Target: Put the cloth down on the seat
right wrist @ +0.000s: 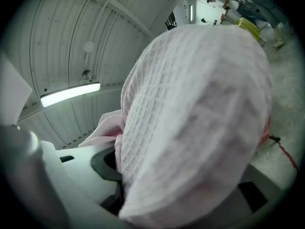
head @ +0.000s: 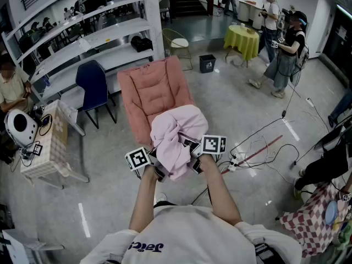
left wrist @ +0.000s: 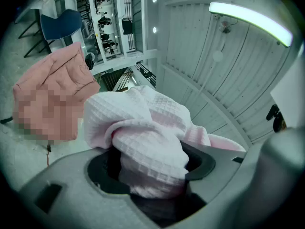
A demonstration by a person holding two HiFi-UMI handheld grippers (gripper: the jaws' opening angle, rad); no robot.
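While cloth hides seat front | left hand-held gripper, right hand-held gripper both clamp cloth

Cloth is soft waffle-weave fabric, seat looks like padded matt cloth, floor is pretty glossy.

Shows a pale pink waffle-weave cloth filling most of the frame, bunched and clamped in the right gripper, with one dark finger pad pressing its left side. Takes in a lit strip light on the ribbed ceiling and a red cable on the floor.
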